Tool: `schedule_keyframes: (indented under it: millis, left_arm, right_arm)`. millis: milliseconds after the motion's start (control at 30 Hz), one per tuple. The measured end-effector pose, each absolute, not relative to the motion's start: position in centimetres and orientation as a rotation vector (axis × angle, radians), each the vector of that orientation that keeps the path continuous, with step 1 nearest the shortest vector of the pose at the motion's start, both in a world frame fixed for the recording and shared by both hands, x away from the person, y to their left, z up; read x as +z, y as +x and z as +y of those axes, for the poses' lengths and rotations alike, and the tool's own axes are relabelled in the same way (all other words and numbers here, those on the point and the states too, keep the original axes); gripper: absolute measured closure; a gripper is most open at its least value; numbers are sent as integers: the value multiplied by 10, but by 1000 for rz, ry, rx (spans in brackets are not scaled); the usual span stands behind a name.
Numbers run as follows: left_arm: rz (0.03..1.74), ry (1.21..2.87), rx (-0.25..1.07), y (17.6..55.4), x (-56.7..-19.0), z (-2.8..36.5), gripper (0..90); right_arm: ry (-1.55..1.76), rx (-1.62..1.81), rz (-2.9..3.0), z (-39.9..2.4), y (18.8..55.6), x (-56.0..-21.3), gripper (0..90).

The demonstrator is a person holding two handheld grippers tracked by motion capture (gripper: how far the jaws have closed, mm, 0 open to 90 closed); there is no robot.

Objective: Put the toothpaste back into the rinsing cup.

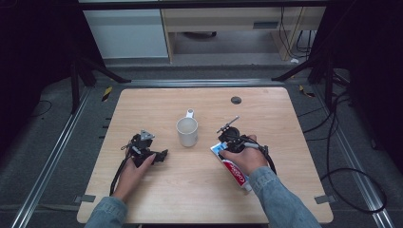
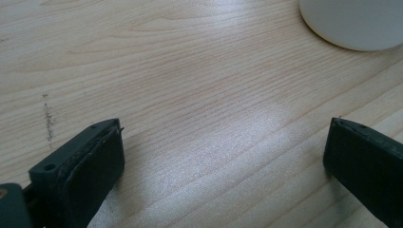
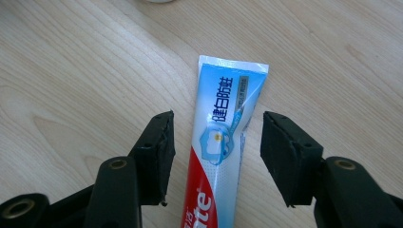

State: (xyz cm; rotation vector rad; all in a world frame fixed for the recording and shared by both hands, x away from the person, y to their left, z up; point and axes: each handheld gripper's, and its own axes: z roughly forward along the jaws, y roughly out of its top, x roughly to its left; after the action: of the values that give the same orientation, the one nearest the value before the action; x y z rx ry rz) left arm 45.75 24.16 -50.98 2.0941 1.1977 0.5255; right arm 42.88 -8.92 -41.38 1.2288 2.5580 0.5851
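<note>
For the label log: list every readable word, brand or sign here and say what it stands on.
"健白防蛀": blue band of the toothpaste tube.
"…te": tail of white brand lettering on the tube's red part, cut off.
Small grey print beside the characters: too blurred to read.
Mug: no text.

You are in a lab: a small wooden table (image 1: 199, 190) sits between black metal stands (image 1: 78, 71), floor rails (image 1: 52, 156) and loose cables (image 1: 351, 171).

Blue Chinese characters "健白防蛀" run along the toothpaste tube (image 3: 223, 137), with white letters "ate" on its red part toward six o'clock.
</note>
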Motion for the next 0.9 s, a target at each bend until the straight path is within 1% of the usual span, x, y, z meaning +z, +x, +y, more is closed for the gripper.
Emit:
schedule_keyframes:
  millis: [267, 433, 700, 900]
  left_arm:
    - [1196, 2096, 525, 458, -510, 242, 0]
    - [1196, 2096, 524, 458, -510, 242, 0]
    - [1194, 2097, 523, 458, -510, 242, 0]
    - [1194, 2098, 523, 458, -510, 242, 0]
  right_arm:
    - [1274, 536, 2584, -86, 436, -428, 428]
    - [1294, 507, 2605, -84, 439, -441, 426]
    - [1339, 470, 2615, -84, 448, -455, 433]
    - [1347, 438, 2620, -82, 452, -465, 458]
